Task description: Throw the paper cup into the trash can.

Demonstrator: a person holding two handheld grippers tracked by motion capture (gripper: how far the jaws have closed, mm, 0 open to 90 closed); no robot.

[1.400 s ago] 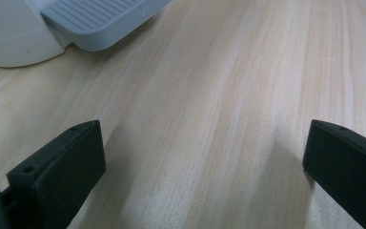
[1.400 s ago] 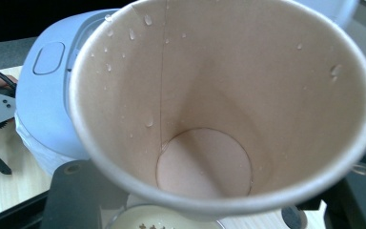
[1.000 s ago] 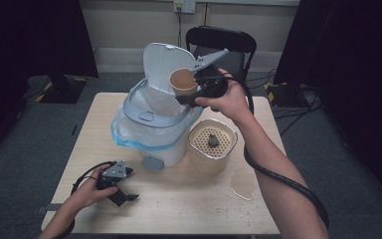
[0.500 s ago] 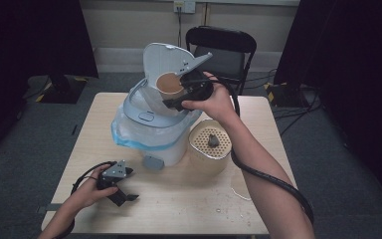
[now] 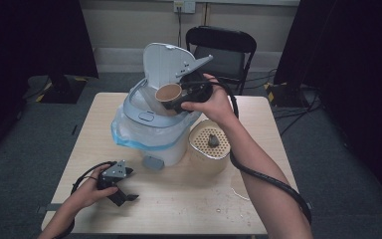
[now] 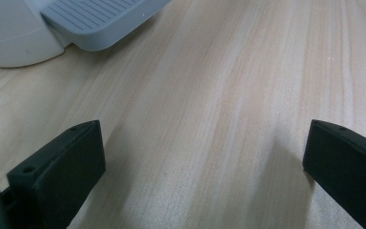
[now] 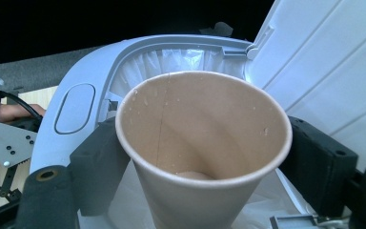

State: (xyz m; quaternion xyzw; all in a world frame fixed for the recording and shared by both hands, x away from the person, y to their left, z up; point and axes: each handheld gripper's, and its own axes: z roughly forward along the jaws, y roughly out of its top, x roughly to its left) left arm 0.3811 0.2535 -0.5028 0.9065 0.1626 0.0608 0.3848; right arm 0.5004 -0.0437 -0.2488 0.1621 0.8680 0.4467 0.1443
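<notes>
A brown paper cup (image 5: 168, 93) lies tilted between the jaws of my right gripper (image 5: 179, 102), just over the mouth of the pale grey pedal bin (image 5: 149, 124), whose lid (image 5: 166, 64) stands up. In the right gripper view the empty cup (image 7: 205, 143) hangs above the bag-lined bin opening (image 7: 76, 109). These jaws have just been opening. A sliver of bag shows between the right pad and the cup wall, so the grip looks loosened. My left gripper (image 5: 119, 194) rests on the table at the front left, with its jaws wide apart over bare wood (image 6: 205, 143).
A tan container with a perforated top and knob (image 5: 209, 149) stands right of the bin. The bin's grey pedal (image 5: 152, 163) juts toward the front and shows again as the pedal (image 6: 100, 24). A black folding chair (image 5: 221, 50) is behind the table.
My right hand has carried the cup left and slightly down, from beside the raised lid to over the bin's opening. The left gripper has stayed put.
</notes>
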